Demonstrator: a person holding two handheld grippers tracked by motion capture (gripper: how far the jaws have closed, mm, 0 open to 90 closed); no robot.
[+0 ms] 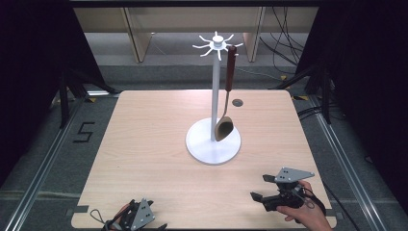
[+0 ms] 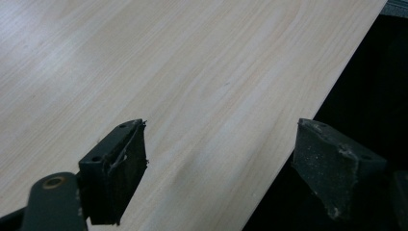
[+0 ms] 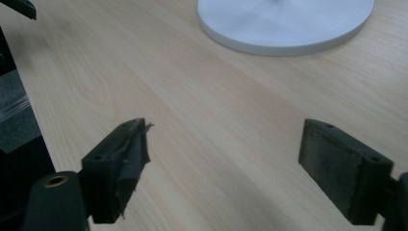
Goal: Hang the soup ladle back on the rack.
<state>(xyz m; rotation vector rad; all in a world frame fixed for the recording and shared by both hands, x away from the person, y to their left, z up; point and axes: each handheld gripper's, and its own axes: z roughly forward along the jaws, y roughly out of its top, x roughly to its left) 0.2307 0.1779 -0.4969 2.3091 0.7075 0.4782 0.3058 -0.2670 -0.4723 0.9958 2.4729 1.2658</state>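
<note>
Spoon (image 1: pixel 225 126) hangs from one of the short arms at the top of a white stand (image 1: pixel 213 140), its dark handle up by the hooks and its bowl down just above the round base, beside the pole. That stand sits a little past the middle of the pale wooden table (image 1: pixel 144 159). Near the front right corner a hand (image 1: pixel 308 216) holds the right gripper (image 1: pixel 262 187), jaws spread wide with nothing between them (its own camera looks across bare wood toward the rim of the white base (image 3: pixel 288 29)). At the front left edge sits the left gripper (image 1: pixel 139 217), jaws likewise spread apart and empty, one over the wood and the other out past the table's edge (image 2: pixel 298 125).
</note>
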